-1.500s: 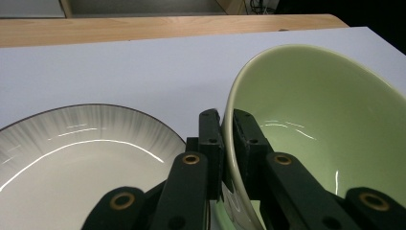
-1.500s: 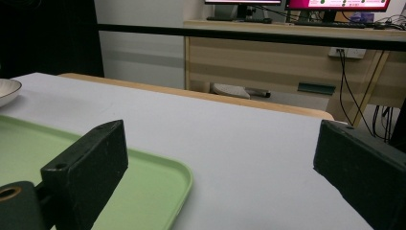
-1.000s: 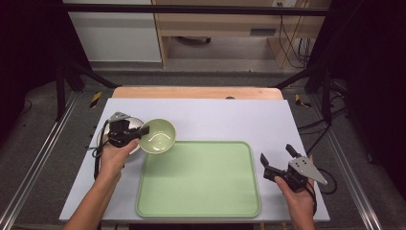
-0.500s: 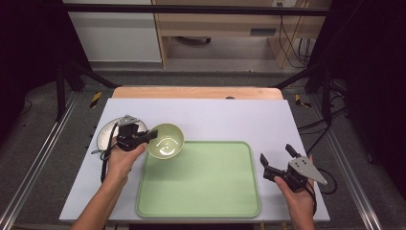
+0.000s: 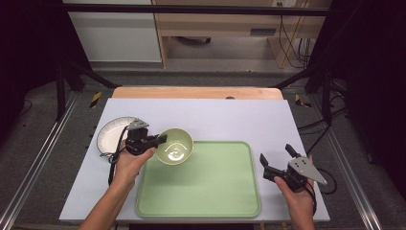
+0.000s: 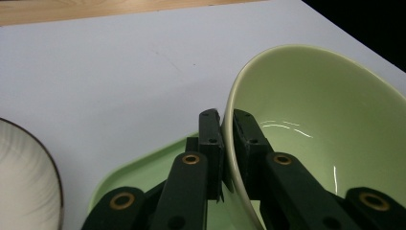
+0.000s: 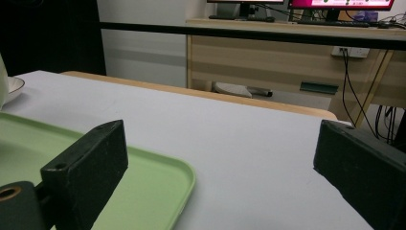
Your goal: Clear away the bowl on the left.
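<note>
My left gripper [image 5: 160, 139] is shut on the left rim of a pale green bowl [image 5: 175, 146], which hangs tilted above the upper left corner of a green tray [image 5: 215, 189]. Seen in the left gripper view, the jaws pinch the bowl's [image 6: 316, 120] thin rim, one finger [image 6: 210, 139] outside and one inside, with the tray's corner [image 6: 148, 172] below. At the tray's right edge my right gripper [image 5: 276, 159] is open and holds nothing. Its own view shows the two fingers [image 7: 88, 160] spread wide over the white table, beside the tray's rim [image 7: 158, 179].
A white plate with a dark rim [image 5: 112, 134] lies on the table left of the bowl, seen also as the plate [image 6: 26, 182] in the left gripper view. The white mat [image 5: 230, 115] covers the tabletop. A wooden desk [image 7: 287, 57] with cables stands beyond the far edge.
My left gripper has carried the green bowl to the right, off the white plate and over the tray's corner. The right gripper has stayed in place, open.
</note>
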Tool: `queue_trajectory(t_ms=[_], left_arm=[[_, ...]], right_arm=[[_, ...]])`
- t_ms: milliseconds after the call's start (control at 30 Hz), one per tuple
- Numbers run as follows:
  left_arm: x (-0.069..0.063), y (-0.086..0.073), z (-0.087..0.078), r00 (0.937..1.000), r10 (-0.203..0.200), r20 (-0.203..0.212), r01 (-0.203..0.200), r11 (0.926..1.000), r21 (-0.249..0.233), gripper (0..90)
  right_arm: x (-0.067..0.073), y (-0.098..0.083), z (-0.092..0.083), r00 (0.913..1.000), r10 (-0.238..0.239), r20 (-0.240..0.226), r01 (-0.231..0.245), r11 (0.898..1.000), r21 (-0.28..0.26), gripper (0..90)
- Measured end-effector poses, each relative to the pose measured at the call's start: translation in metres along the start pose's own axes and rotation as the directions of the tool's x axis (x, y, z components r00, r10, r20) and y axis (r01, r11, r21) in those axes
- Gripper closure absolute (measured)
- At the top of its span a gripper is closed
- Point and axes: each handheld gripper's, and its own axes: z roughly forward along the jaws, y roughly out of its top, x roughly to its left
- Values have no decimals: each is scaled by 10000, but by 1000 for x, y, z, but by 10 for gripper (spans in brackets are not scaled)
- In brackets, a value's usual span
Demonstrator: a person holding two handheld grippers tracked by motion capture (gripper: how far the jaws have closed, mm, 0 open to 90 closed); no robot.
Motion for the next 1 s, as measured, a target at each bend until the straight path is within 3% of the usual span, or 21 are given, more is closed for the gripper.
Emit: queue_trajectory(t_ms=[333, 567, 1000], left_arm=[[-15, -3, 7, 9990, 343, 279, -349, 9992, 202, 830], [-26, -5, 10, 9968, 604, 522, -622, 9975, 328, 830], [-45, -13, 21, 9895, 911, 1118, -999, 9921, 759, 830]], right_arm=[[0, 0, 0, 9998, -215, -26, 215, 9997, -76, 47], [1, 1, -1, 9989, -460, -80, 455, 9976, -516, 49], [2, 1, 0, 9990, -443, -110, 438, 9983, -372, 49]])
